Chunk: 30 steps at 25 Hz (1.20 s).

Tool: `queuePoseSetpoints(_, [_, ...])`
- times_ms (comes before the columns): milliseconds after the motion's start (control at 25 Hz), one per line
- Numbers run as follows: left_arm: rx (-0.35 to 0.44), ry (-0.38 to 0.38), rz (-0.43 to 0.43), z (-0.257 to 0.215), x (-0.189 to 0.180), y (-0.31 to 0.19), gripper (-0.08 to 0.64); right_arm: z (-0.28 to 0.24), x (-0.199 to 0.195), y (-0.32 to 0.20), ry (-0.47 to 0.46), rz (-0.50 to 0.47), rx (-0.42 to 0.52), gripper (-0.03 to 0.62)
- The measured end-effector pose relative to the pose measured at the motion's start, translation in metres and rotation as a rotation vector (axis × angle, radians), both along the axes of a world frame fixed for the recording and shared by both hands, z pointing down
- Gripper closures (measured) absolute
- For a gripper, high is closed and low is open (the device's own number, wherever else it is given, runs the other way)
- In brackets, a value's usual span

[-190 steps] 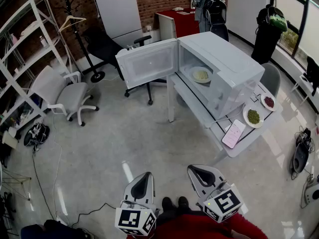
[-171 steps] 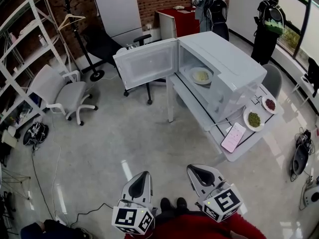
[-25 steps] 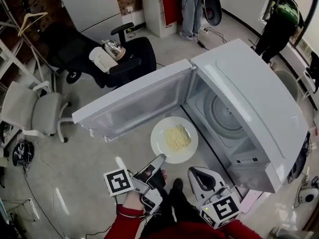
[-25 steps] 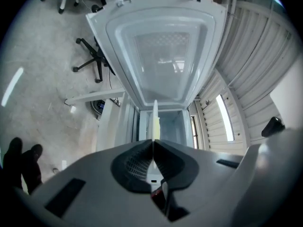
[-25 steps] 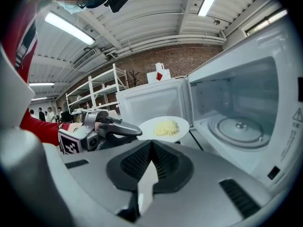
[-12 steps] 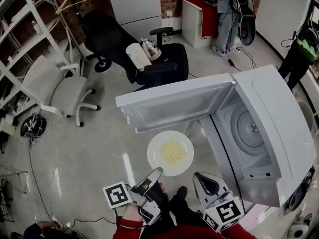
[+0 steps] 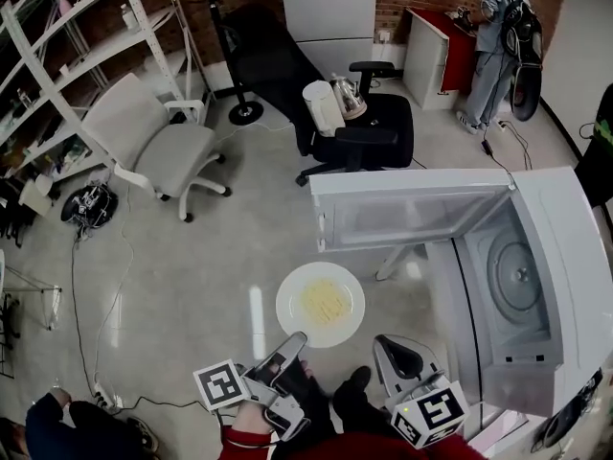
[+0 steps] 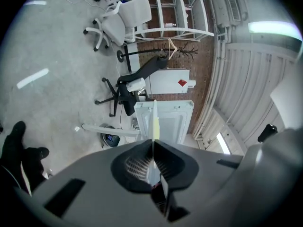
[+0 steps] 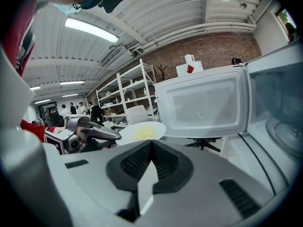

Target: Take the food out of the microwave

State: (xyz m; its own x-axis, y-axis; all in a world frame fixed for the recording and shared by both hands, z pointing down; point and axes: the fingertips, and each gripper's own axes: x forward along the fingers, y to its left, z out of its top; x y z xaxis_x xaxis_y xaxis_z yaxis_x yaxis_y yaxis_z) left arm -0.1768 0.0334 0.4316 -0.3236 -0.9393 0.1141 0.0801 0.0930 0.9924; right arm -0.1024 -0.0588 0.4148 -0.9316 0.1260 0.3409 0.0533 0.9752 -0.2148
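Note:
A white plate (image 7: pixel 320 304) of yellow food hangs over the floor, outside and left of the microwave. My left gripper (image 7: pixel 293 340) is shut on its near rim. In the left gripper view the plate (image 8: pixel 154 121) shows edge-on between the closed jaws of the left gripper (image 8: pixel 152 151). My right gripper (image 7: pixel 396 350) hangs low beside it, shut and holding nothing. The right gripper view shows the right gripper (image 9: pixel 151 146), the plate (image 9: pixel 142 131) and the microwave door (image 9: pixel 203 103). The white microwave (image 7: pixel 560 286) stands open at the right, its door (image 7: pixel 407 209) swung left and its turntable (image 7: pixel 518 276) bare.
A black office chair (image 7: pixel 359 132) carries a kettle and a white jug. A grey chair (image 7: pixel 158 147) and white shelves (image 7: pixel 67 56) stand at the left. A person (image 7: pixel 498 27) stands at a red desk far back. Cables (image 7: pixel 96 257) run over the floor.
Seconds ago the plate lay inside the microwave and both grippers were empty. Over the last second the left gripper has carried the plate left, away from the microwave door.

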Motion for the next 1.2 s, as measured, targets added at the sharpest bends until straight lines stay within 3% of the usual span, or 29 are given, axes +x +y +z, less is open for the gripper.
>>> queuePoseSetpoints(880, [0.037, -0.024, -0.315, -0.002, -0.046, 0.148, 0.540, 0.000, -0.086, 0.109, -0.029, -0.251, 0.030, 0.581])
queuePoseSetpoints(1200, [0.050, -0.025, -0.381, -0.004, -0.051, 0.177, 0.540, -0.002, -0.100, 0.140, -0.029, -0.336, 0.048, 0.581])
